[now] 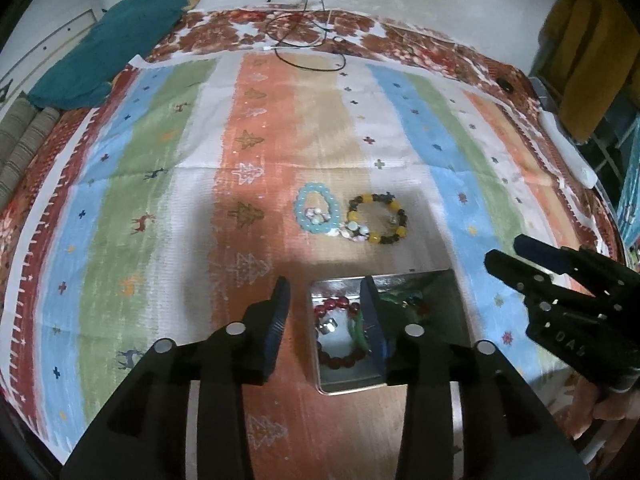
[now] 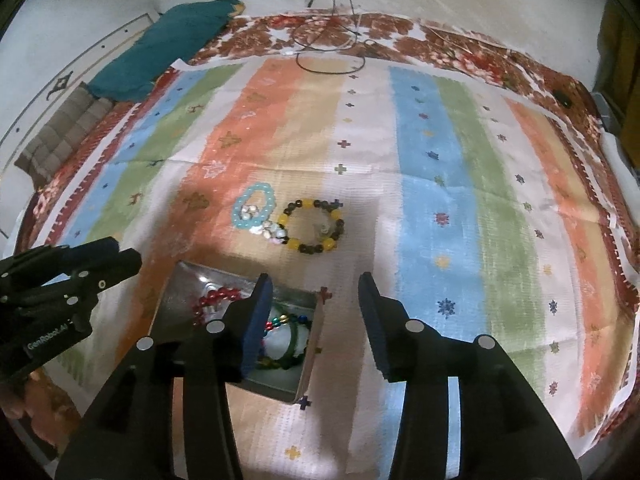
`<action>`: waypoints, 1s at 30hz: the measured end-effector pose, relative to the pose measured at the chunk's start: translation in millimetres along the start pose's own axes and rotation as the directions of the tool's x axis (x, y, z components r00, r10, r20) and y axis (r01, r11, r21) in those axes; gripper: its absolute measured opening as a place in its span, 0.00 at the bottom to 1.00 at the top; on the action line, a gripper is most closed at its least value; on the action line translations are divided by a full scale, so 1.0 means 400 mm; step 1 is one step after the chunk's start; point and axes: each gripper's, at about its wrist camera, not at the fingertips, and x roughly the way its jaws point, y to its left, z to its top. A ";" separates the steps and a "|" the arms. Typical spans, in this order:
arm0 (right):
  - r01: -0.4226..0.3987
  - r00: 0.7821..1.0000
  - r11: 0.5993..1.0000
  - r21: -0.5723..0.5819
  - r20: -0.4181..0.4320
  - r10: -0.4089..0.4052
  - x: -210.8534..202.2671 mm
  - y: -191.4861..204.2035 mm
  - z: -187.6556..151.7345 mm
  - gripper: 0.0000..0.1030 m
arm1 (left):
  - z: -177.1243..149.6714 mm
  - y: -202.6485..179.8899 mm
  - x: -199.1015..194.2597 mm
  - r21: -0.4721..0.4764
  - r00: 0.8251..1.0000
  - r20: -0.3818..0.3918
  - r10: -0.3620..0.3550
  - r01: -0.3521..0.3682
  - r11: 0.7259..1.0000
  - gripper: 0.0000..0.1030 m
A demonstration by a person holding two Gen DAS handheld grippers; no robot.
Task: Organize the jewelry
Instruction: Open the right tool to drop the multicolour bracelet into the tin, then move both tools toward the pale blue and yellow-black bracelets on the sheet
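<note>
Both grippers over striped cloth (image 1: 132, 184), nothing held. Left gripper (image 1: 325, 300): jaws apart, empty, hanging above metal tin (image 1: 352, 384); right-hand finger overlaps tin's middle in left wrist view, left-hand finger just outside tin's left wall. Right gripper (image 2: 316, 300): jaws wide apart, empty; one finger over tin's right part, other over bare cloth beside it. In left wrist view, right gripper sits at right edge, fingers parted and pointing left, near tin but apart from it. Tin near front of cloth, open top, holding red bead bracelet (image 1: 340, 334) on left side, green bracelet (image 2: 298, 344) and multicolour beads (image 2: 280, 322) on right side; some content hidden behind fingers. Outside tin, farther back on cloth: light blue bead bracelet (image 1: 317, 213) and yellow-and-dark bead bracelet (image 1: 378, 218) side by side, nearly touching. Small pale charm cluster (image 1: 354, 233) lying between their near edges, another small cluster inside blue loop. Teal cloth bundle (image 1: 108, 48) at far left corner. Black cable (image 1: 308, 36) looped at far edge of cloth.
</note>
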 end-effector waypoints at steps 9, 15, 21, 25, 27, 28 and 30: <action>0.016 0.999 1.000 0.009 -0.031 -0.015 0.048 -0.017 0.036 0.58 | 0.057 0.019 0.050 -0.013 1.000 -0.014 0.024 -0.024 1.000 0.54; 0.042 0.998 0.999 0.015 -0.051 -0.041 0.088 -0.030 0.063 0.64 | 0.100 0.040 0.080 -0.027 0.999 -0.019 0.026 -0.026 0.999 0.60; 0.035 0.998 0.999 -0.006 -0.061 -0.035 0.119 -0.023 0.089 0.67 | 0.132 0.055 0.127 -0.035 0.999 -0.042 0.032 -0.033 0.999 0.61; 0.039 0.996 0.999 -0.013 -0.078 -0.040 0.145 -0.022 0.099 0.67 | 0.145 0.060 0.147 -0.034 0.998 -0.053 0.040 -0.042 0.999 0.62; 0.040 0.996 0.999 -0.007 -0.085 -0.040 0.157 -0.026 0.105 0.67 | 0.152 0.062 0.154 -0.033 0.998 -0.055 0.042 -0.044 0.998 0.62; 0.041 0.995 0.999 -0.005 -0.088 -0.042 0.162 -0.029 0.107 0.67 | 0.156 0.061 0.158 -0.032 0.998 -0.056 0.041 -0.043 0.999 0.62; 0.042 0.995 0.999 -0.004 -0.095 -0.042 0.174 -0.032 0.111 0.67 | 0.162 0.057 0.164 -0.023 0.997 -0.057 0.043 -0.044 0.999 0.62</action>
